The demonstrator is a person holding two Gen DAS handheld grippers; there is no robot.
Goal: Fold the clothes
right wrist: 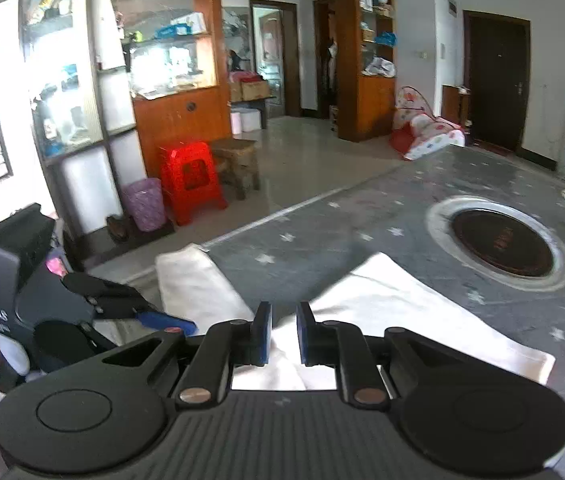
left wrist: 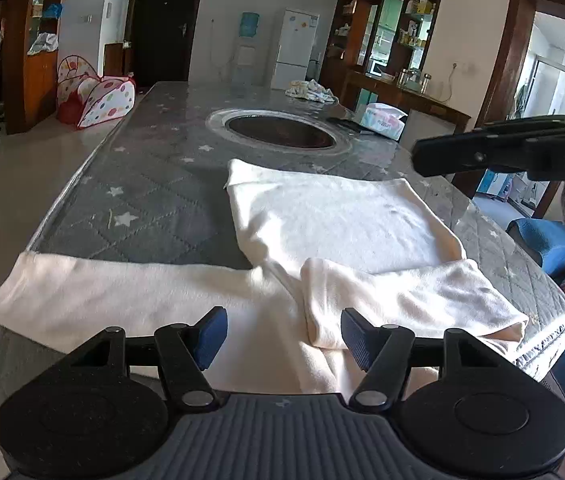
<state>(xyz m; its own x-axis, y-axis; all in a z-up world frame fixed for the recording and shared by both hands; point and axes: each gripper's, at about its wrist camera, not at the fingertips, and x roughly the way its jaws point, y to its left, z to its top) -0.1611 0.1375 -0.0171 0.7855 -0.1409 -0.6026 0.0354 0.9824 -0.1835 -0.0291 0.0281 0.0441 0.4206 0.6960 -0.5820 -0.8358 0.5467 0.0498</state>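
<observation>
A cream-white garment [left wrist: 334, 224] lies on the grey star-patterned table [left wrist: 154, 200], its body flat toward the middle. One sleeve [left wrist: 122, 296] stretches left along the near edge; the other sleeve [left wrist: 410, 300] is folded in at the right. My left gripper [left wrist: 282, 336] is open and empty, low over the garment's near edge. My right gripper [right wrist: 283, 332] hovers above the garment [right wrist: 402, 312] with a narrow gap between the pads and nothing in it. It also shows in the left wrist view [left wrist: 502, 152], raised at the right. The left gripper shows in the right wrist view [right wrist: 122, 304].
A round dark inset [left wrist: 282, 130] with a metal ring sits in the table's middle. A small heap of patterned cloth [left wrist: 310, 90] and a tissue pack [left wrist: 382, 120] lie at the far end. A blue chair [left wrist: 550, 240] stands right; a red stool [right wrist: 190, 180] and pink bin [right wrist: 144, 204] stand on the floor.
</observation>
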